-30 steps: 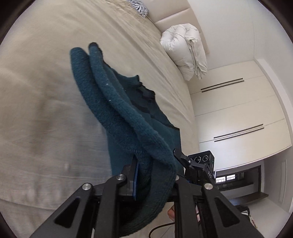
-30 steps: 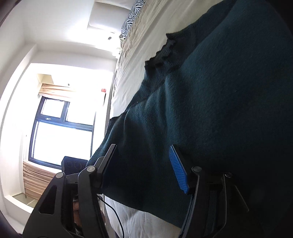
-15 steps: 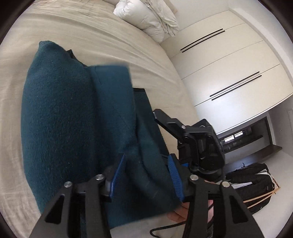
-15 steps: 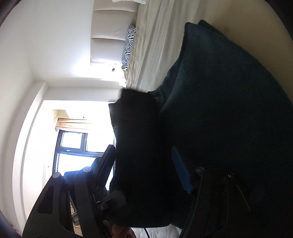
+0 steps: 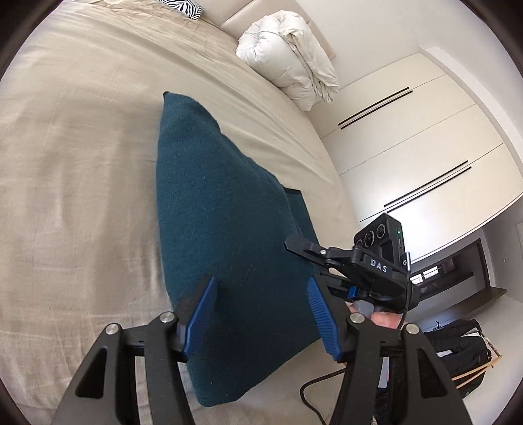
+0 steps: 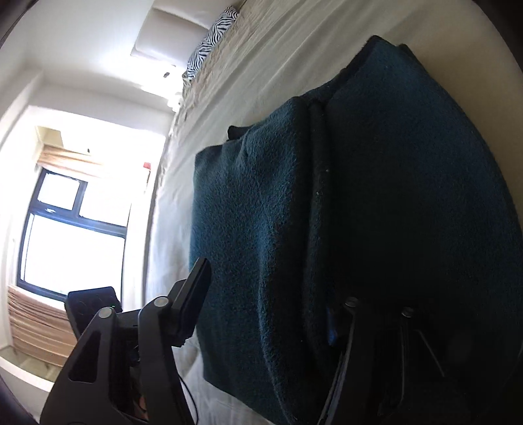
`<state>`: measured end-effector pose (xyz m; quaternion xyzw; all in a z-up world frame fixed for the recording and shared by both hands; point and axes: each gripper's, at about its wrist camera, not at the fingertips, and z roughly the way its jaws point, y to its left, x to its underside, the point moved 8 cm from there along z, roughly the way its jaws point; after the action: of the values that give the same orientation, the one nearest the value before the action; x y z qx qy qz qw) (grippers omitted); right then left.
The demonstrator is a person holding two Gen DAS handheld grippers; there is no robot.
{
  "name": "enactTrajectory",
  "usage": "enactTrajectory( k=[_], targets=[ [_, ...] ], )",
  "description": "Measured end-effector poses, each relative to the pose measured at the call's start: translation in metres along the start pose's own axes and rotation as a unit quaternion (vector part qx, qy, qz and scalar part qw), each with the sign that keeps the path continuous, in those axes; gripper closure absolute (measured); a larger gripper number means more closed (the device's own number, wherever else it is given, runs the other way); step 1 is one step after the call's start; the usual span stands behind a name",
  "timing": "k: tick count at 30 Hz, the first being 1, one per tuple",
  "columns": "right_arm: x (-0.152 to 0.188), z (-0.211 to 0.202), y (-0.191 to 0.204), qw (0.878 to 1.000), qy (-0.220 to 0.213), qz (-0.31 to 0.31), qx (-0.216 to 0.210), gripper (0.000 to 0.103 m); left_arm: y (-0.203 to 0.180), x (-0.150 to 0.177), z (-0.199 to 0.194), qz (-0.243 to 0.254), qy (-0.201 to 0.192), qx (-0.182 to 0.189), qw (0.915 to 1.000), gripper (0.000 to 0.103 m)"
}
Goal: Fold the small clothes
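A dark teal knitted sweater (image 5: 225, 248) lies folded into a thick packet on the beige bed cover (image 5: 75, 170), filling the centre of the left wrist view and most of the right half of the right wrist view (image 6: 359, 209). The left gripper (image 5: 261, 314) hangs over its near end at the lower middle of the frame, jaws spread wide and holding nothing, blue pads (image 5: 200, 318) showing on either side. The right gripper (image 5: 330, 258) shows at the right centre there; in its own view (image 6: 264, 314) its jaws stand wide, one finger off the cloth's left edge, the other dark against the fabric. A rolled white duvet (image 5: 291, 75) sits at upper right, a zebra pillow (image 5: 183, 6) at the top edge
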<state>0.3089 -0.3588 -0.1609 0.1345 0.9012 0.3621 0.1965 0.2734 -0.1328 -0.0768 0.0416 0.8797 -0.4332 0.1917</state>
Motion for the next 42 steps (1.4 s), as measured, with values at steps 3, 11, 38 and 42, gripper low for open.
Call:
enactTrajectory(
  k=[3,11,38,42],
  targets=[
    [-0.004,-0.001,-0.005,0.998,0.003,-0.024,0.052,0.088,0.003,0.000,-0.003,0.001,0.003,0.000,1.0000,0.042],
    [-0.033,-0.047,-0.014,0.993,-0.042,-0.063,0.091,0.091,0.001,-0.004,0.001,-0.001,-0.001,-0.006,1.0000,0.036],
    [-0.013,-0.072,-0.076,0.994,-0.081,0.001,0.073,0.084,0.000,-0.029,0.066,0.001,0.032,-0.060,0.9977,0.024],
    [-0.015,-0.103,-0.072,0.989,-0.120,0.005,0.082,0.060,0.000,-0.028,0.074,0.007,0.037,-0.064,0.9972,0.020]
  ],
)
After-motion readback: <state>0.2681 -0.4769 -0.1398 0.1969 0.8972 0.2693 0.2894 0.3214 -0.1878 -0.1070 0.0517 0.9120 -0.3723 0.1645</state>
